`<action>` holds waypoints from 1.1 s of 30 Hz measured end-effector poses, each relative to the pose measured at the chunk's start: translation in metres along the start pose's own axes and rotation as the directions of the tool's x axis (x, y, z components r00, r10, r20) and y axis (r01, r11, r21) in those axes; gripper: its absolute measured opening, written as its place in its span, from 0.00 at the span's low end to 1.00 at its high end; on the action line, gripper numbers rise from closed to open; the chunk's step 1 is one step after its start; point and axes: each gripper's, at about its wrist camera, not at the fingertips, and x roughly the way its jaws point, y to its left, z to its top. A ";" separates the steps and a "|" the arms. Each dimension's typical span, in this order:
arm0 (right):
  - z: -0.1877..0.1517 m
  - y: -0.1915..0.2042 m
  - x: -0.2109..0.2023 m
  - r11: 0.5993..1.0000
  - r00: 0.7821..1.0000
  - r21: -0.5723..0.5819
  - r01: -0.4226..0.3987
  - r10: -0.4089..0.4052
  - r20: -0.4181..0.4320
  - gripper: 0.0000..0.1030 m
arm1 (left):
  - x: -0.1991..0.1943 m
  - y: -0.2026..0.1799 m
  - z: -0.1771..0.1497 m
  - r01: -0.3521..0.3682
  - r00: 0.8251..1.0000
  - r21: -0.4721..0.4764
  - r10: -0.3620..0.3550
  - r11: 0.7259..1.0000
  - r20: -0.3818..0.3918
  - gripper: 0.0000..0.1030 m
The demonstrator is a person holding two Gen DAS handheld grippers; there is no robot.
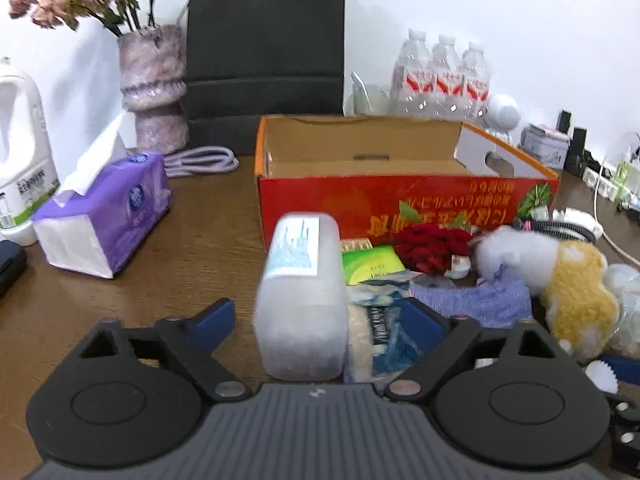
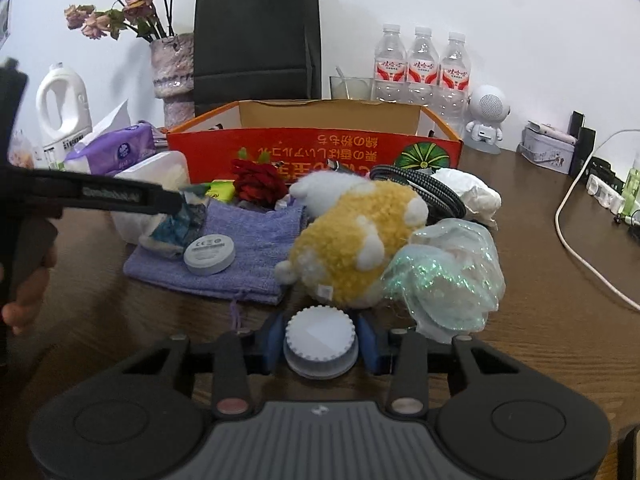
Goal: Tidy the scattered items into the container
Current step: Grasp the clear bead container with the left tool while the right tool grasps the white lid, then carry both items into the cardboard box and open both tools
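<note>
left gripper [image 1: 320, 320]: spread around frosted box [image 1: 302, 300], before carton [image 1: 404, 200] | right gripper [image 2: 320, 340]: pinching white lid [image 2: 320, 342], before plush [image 2: 356, 236]

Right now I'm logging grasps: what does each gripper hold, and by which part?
The right gripper clamps a white ridged cap by its rim. The left gripper is open around a frosted plastic box, holding nothing.

I see red-orange cardboard box [image 2: 316, 152] open-topped, upright, behind pile | frosted plastic case [image 1: 300, 300] standing on end | yellow-white plush [image 2: 356, 236] lying beside iridescent mesh puff [image 2: 444, 276] | purple knit pouch [image 2: 240, 256] flat, round white puck [image 2: 209, 255] on it | white ribbed cap [image 2: 320, 340] nearest.
</note>
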 end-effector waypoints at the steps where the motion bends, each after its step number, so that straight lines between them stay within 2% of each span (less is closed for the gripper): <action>1: 0.000 -0.001 -0.001 1.000 1.000 0.009 -0.010 0.010 0.003 0.38 | 0.002 0.002 -0.001 0.018 1.000 -0.009 -0.018 1.000 -0.012 0.75; 2: 0.000 -0.002 -0.001 1.000 1.000 0.016 -0.018 0.017 0.006 0.38 | 0.004 0.003 -0.003 0.035 0.999 -0.025 -0.035 0.999 -0.021 0.69; 3: -0.001 -0.003 -0.001 0.999 1.000 0.024 -0.024 0.024 0.008 0.38 | 0.004 0.004 -0.003 0.034 0.999 -0.033 -0.035 0.999 -0.019 0.67; 5: -0.001 -0.004 -0.001 0.999 0.999 0.034 -0.036 0.035 0.012 0.38 | 0.002 0.001 -0.003 0.022 1.000 -0.002 -0.022 1.000 -0.016 0.64; 7: -0.002 -0.004 0.000 0.999 0.999 0.036 -0.037 0.036 0.019 0.40 | -0.003 -0.004 -0.003 0.005 1.000 0.038 -0.005 0.999 -0.001 0.58; 8: -0.002 -0.003 0.000 0.999 0.999 0.025 -0.034 0.034 0.019 0.42 | -0.008 -0.005 -0.004 -0.005 1.000 0.052 0.004 0.999 0.016 0.51; 11: -0.002 0.001 0.001 1.000 1.000 0.005 -0.026 0.026 0.014 0.43 | -0.019 -0.005 -0.005 -0.014 0.999 0.056 0.012 0.998 0.039 0.45; 18: -0.003 -0.004 -0.001 0.999 0.999 0.029 -0.045 0.045 0.018 0.42 | -0.066 0.010 -0.019 -0.048 0.996 -0.022 0.050 0.999 0.077 0.43; 21: -0.002 -0.003 -0.001 0.999 0.999 0.028 -0.037 0.037 0.019 0.38 | -0.092 0.012 -0.028 -0.047 0.994 -0.042 0.051 0.998 0.098 0.43; 26: -0.007 -0.005 -0.007 0.999 0.999 0.041 -0.029 0.028 0.025 0.37 | -0.134 0.002 -0.052 -0.044 0.993 0.005 0.044 0.999 0.107 0.43; 29: -0.018 0.005 -0.025 0.999 0.999 0.019 -0.044 0.044 0.021 0.37 | -0.157 -0.006 -0.072 -0.016 0.994 0.032 0.013 0.999 0.110 0.43; 33: -0.037 0.022 -0.053 0.997 0.997 -0.021 -0.077 0.077 0.023 0.37 | -0.171 -0.017 -0.100 0.034 0.999 0.078 -0.035 0.996 0.022 0.44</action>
